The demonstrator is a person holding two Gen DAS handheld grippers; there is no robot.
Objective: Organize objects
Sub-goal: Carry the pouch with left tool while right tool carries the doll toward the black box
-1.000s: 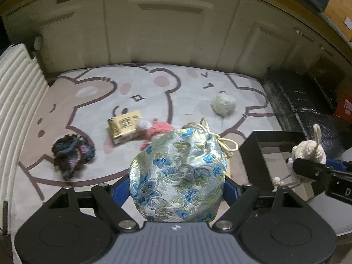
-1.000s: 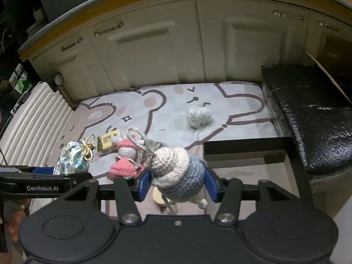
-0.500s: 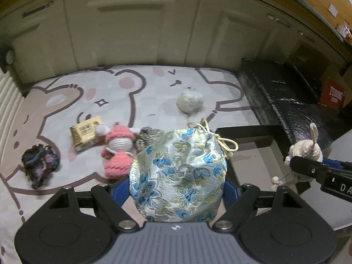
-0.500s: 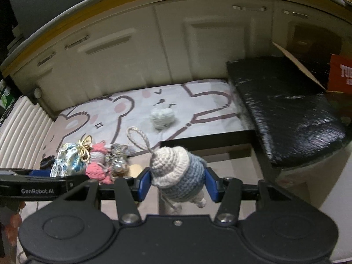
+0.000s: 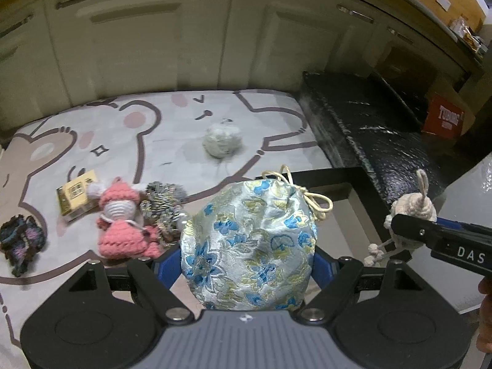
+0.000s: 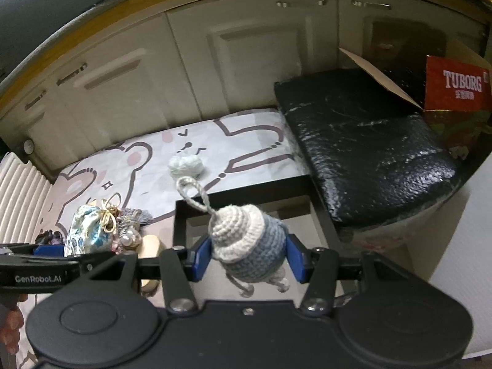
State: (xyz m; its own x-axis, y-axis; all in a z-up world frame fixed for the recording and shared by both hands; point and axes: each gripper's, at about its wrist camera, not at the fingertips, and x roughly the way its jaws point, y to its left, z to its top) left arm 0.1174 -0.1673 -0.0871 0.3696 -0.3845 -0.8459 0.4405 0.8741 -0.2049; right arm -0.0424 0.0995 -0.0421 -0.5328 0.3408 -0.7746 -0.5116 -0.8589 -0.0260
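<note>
My left gripper (image 5: 247, 259) is shut on a floral brocade drawstring pouch (image 5: 249, 243), held above the mat at the near left corner of the black tray (image 5: 326, 173). My right gripper (image 6: 247, 259) is shut on a crocheted doll with a cream hat and grey-blue body (image 6: 250, 244), hanging over the black tray (image 6: 246, 189). In the left wrist view that doll (image 5: 410, 209) shows at the right, between the other gripper's fingers. In the right wrist view the pouch (image 6: 89, 230) shows at the left.
On the bear-print mat (image 5: 153, 135) lie a pale yarn ball (image 5: 221, 141), a pink crocheted doll (image 5: 121, 224), a yellow box (image 5: 75, 195), a silvery tassel (image 5: 163, 206) and a dark scrunchie (image 5: 21, 241). A black cushion (image 6: 363, 144) and a red carton (image 6: 458, 83) lie to the right. Cabinets stand behind.
Both grippers have carried their loads rightward, so the mat objects slid left in view and the black tray now lies closer under the right gripper. Both grips unchanged.
</note>
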